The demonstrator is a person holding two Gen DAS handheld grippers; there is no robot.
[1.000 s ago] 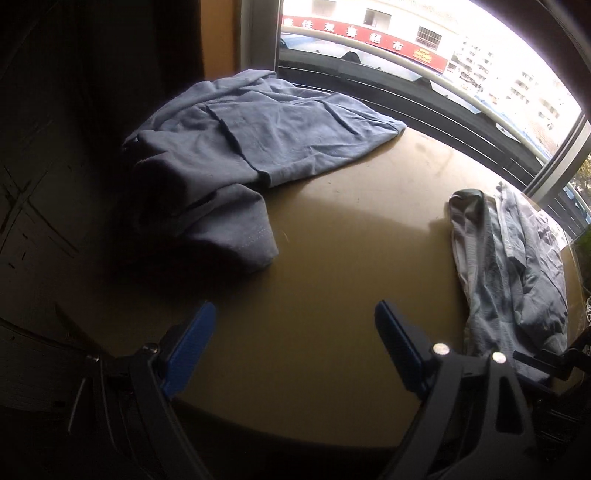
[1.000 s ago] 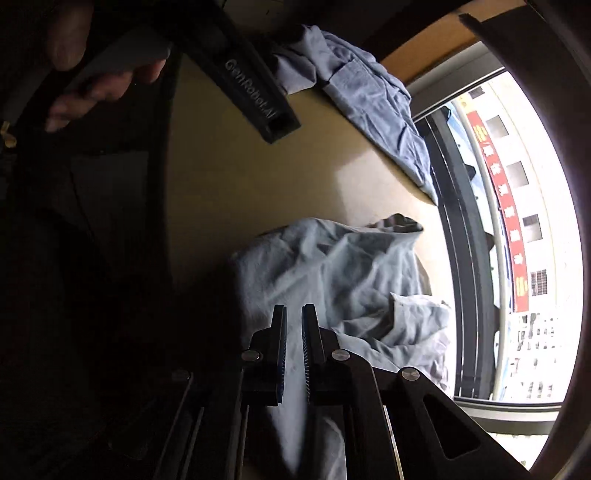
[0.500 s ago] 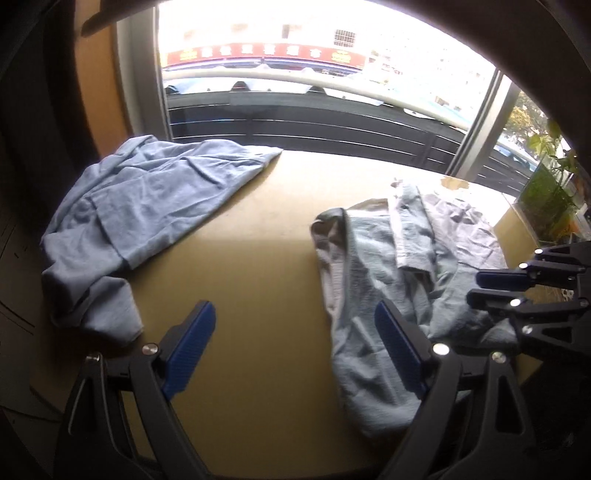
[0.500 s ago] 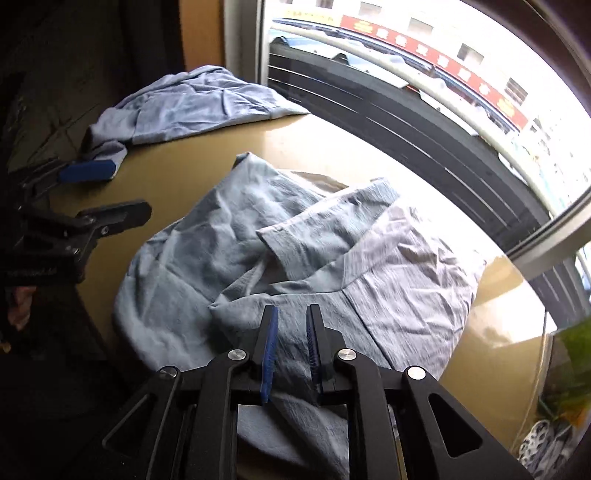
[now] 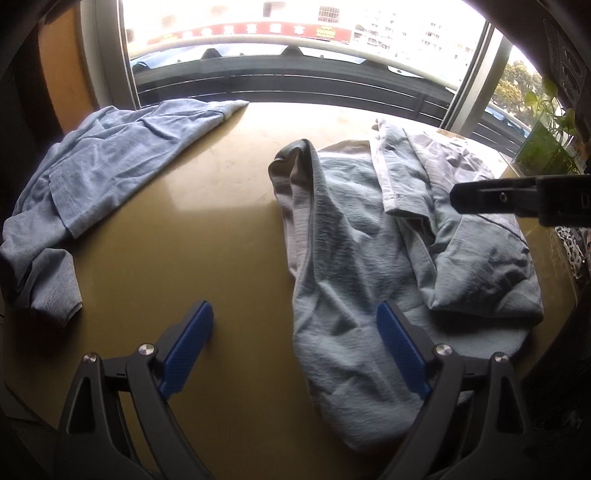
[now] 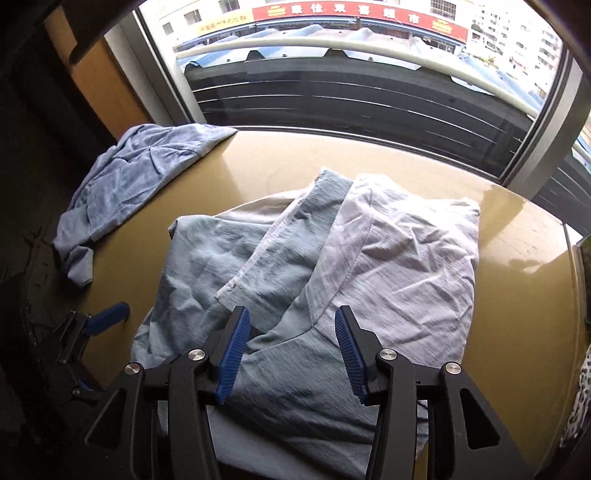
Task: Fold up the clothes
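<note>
- Both tools have swung round to face the window since a second ago.
- Right tool [image 6: 291, 350] has just been opening, nothing gripped, above the pale shirt [image 6: 332, 266] lying crumpled on the tabletop [image 6: 517, 258].
- Left tool [image 5: 295, 347] gapes wide, empty.

Before you, a tan wooden table [image 5: 207, 206] sits against a wide window [image 6: 332, 92], its top glossy under the daylight. Beyond the glass you see a dark balcony railing [image 6: 351, 99] capped by a pale handrail [image 6: 332, 46], and across the street a red shop sign [image 6: 360, 18] with yellow characters hangs below white apartment blocks [image 5: 417, 35]. At your far right, a green potted plant [image 5: 546, 147] stands by the table's corner.
</note>
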